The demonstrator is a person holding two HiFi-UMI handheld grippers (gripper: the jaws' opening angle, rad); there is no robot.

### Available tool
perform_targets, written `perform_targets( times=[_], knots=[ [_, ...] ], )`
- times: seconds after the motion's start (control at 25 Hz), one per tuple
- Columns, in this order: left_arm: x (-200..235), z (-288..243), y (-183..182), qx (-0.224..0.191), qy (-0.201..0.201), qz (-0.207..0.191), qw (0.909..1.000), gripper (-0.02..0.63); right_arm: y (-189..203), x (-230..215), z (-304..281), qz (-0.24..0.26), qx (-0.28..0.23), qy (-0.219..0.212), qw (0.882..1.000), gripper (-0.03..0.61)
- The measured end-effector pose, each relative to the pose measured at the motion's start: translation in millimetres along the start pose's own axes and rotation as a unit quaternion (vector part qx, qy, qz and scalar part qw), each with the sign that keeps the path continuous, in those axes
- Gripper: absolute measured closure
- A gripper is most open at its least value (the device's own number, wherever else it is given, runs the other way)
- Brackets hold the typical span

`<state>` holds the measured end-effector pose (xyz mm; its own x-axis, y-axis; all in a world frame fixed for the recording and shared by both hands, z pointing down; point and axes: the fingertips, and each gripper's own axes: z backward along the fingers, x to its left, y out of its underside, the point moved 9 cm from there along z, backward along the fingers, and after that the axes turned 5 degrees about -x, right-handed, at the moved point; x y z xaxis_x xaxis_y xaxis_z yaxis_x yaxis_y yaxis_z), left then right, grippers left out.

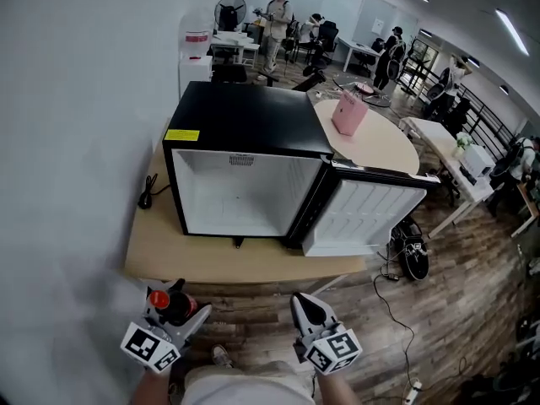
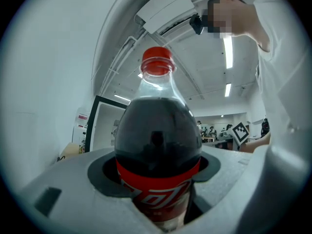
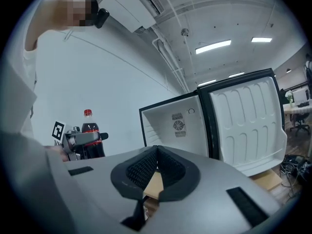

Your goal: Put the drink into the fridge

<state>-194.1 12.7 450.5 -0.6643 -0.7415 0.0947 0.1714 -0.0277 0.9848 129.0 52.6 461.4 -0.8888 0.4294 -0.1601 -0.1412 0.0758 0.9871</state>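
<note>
Head view looks steeply down; all views share fridge (image 1: pixel 253 169)

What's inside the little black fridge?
The fridge stands open. Inside are bare white walls and a small vent high on the back wall. No drinks show. From above, its black top covers the inner ceiling, so that part cannot be seen.

Open-plan office: white desks (image 1: pixel 432 135), swivel chairs (image 1: pixel 327 34), people (image 1: pixel 276 11) at workstations, ceiling strip lights (image 1: pixel 511 30), wood-look floor (image 1: pixel 456 294).
</note>
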Motion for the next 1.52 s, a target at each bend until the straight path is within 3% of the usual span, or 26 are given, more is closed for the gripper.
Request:
perform_targets(
  times=[0.2, 0.52, 0.88, 1.52],
  knots=[
    [21.0, -27.9, 7.5, 0.009, -0.004, 0.015, 0.9998, 0.295, 13.7, -22.7, -14.0, -0.025, 0.029, 0.018, 0.999, 0.578],
    [22.3, -74.6, 15.0, 0.011, -0.036, 0.016, 0.9992, 0.295, -2.8, -78.9, -70.6, -0.004, 0.008, -0.040, 0.999, 0.578],
    [23.4, -131.4, 16.2, 0.012, -0.045, -0.010, 0.9989, 0.295, -10.8, -121.5, -91.2, -0.007, -0.003, -0.049, 0.999, 0.578],
    [61.0, -182.6, 28.1, 0.028, -0.038, -0.013, 0.9988, 0.295, -16.3, -124.9, -117.8, 0.000, 0.012, -0.057, 0.998, 0.578]
  ],
)
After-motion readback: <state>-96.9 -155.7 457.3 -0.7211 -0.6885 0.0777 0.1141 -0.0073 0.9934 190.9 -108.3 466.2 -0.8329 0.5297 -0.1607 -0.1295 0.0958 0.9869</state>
